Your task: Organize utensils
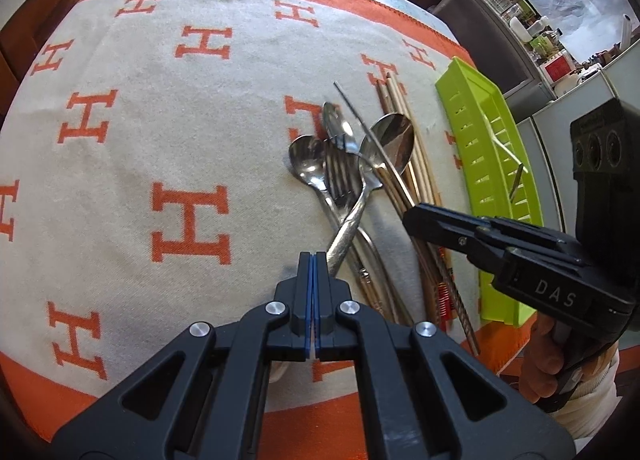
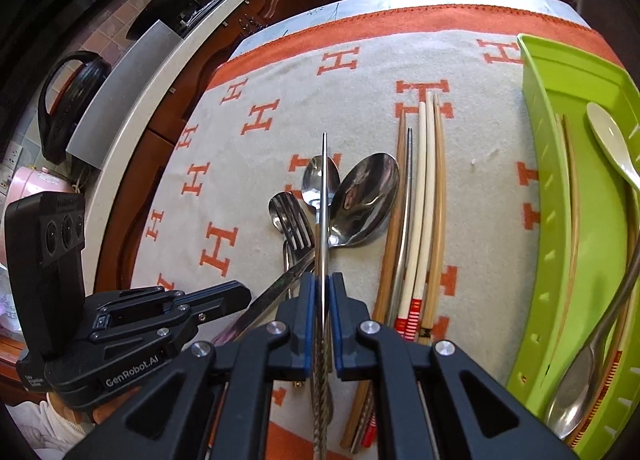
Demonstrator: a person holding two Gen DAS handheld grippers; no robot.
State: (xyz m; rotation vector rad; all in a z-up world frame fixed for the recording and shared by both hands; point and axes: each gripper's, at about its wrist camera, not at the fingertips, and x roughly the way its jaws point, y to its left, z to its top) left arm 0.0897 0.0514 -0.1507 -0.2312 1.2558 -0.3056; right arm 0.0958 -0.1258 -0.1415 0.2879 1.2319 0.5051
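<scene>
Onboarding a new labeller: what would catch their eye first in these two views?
The right gripper, shut on a metal chopstick that points out over the pile. Below it, a tangle of spoons, a fork and wooden chopsticks lies on an orange-and-cream H-patterned cloth. At the cloth's right edge, a bright green tray already holds a pale spoon and more utensils.
</scene>
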